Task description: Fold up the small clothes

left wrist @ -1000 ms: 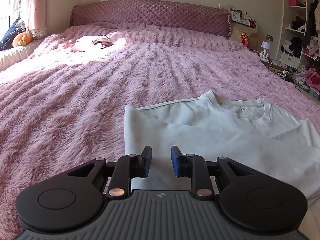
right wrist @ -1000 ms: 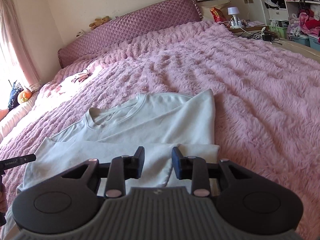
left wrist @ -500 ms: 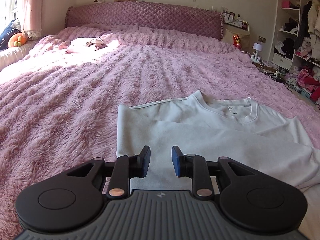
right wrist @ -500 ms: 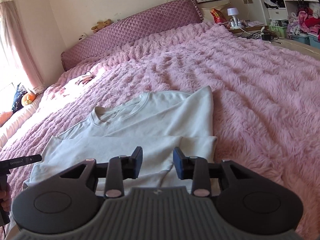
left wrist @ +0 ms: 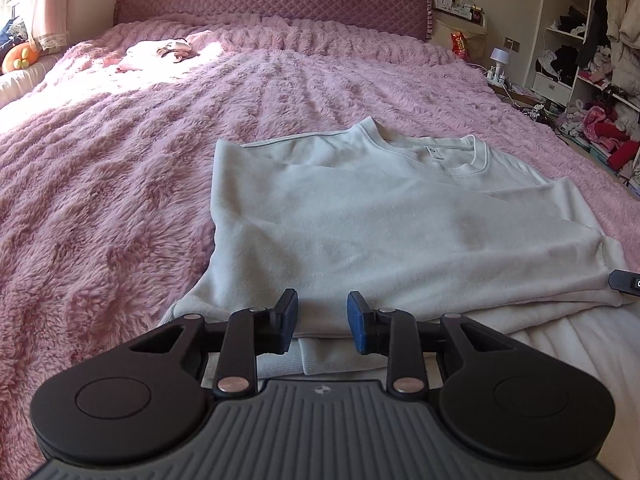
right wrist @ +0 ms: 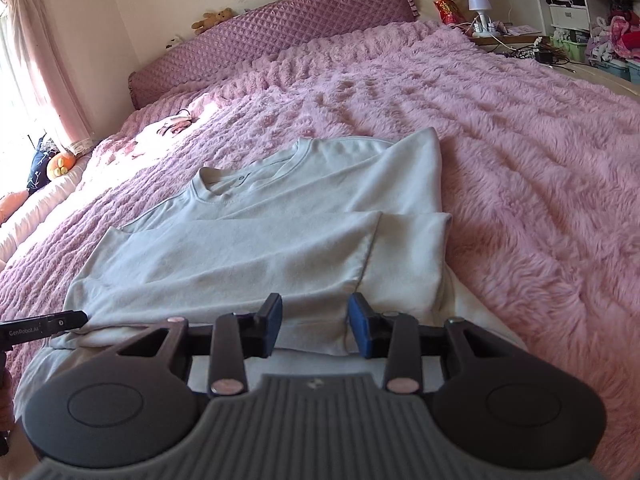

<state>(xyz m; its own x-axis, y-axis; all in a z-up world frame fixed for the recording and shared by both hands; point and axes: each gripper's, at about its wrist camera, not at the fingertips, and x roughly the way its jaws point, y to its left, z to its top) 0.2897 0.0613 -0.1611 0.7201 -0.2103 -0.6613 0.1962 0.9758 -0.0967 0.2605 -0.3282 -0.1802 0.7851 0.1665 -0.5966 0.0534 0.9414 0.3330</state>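
Observation:
A pale grey sweatshirt (left wrist: pixel 380 220) lies flat on the pink fluffy bed, sleeves folded in over the body, collar toward the headboard. It also shows in the right wrist view (right wrist: pixel 260 240). My left gripper (left wrist: pixel 322 322) is open and empty, hovering at the shirt's near hem on its left side. My right gripper (right wrist: pixel 315 324) is open and empty at the near hem on the shirt's right side, by the folded sleeve cuff (right wrist: pixel 412 256). The left gripper's tip (right wrist: pixel 44 326) shows at the left edge of the right wrist view.
The pink blanket (left wrist: pixel 120 180) covers the whole bed up to a quilted headboard (left wrist: pixel 272 0). A small heap of pink clothes (left wrist: pixel 160 50) lies far back left. Shelves with clothes (left wrist: pixel 592 60) stand to the right of the bed.
Both grippers have pulled back toward the near hem and lowered. More of the shirt and its lower edge shows now. Both jaws stay open, the right's gap slightly wider.

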